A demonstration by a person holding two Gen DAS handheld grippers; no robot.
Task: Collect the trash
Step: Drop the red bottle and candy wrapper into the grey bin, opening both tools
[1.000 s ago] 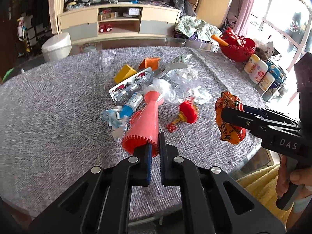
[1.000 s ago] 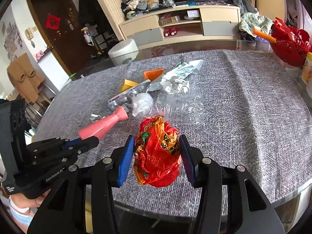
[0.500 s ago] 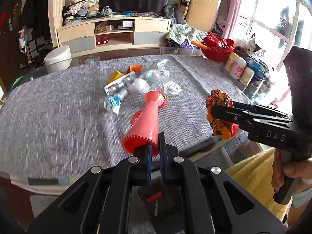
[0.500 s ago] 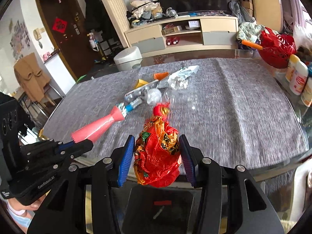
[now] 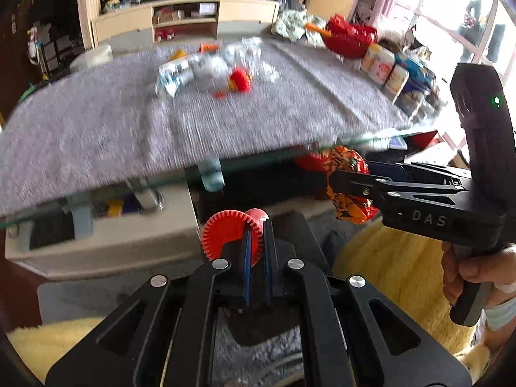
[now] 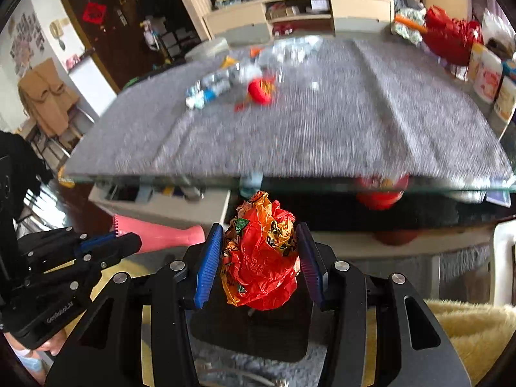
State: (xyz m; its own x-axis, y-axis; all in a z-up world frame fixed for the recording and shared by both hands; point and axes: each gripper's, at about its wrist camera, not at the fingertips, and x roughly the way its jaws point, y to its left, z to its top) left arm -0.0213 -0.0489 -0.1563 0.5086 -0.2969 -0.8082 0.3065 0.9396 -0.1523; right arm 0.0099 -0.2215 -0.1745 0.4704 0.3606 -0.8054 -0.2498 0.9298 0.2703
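Note:
My left gripper [image 5: 257, 225] is shut on a pink-red plastic horn [image 5: 232, 233], held below the table's front edge; the horn also shows in the right wrist view [image 6: 154, 235]. My right gripper [image 6: 258, 254] is shut on a crumpled red-orange wrapper [image 6: 259, 267], seen too in the left wrist view [image 5: 346, 174]. Both hang over a dark bin [image 6: 251, 335] on the floor. More trash stays on the grey tablecloth [image 5: 129, 122]: a red tassel ball [image 5: 240, 80], foil and plastic wrappers [image 5: 180, 72].
The glass table edge [image 6: 290, 182] runs just ahead of both grippers. A red basket [image 5: 350, 37] and white tubs [image 5: 383, 66] stand at the table's right end. Yellow fluffy fabric [image 5: 396, 271] lies beside the bin. A TV cabinet [image 6: 300, 13] stands behind.
Both grippers have pulled back off the table and dropped below its front edge, still holding the horn and the wrapper, and now hang over the dark bin.

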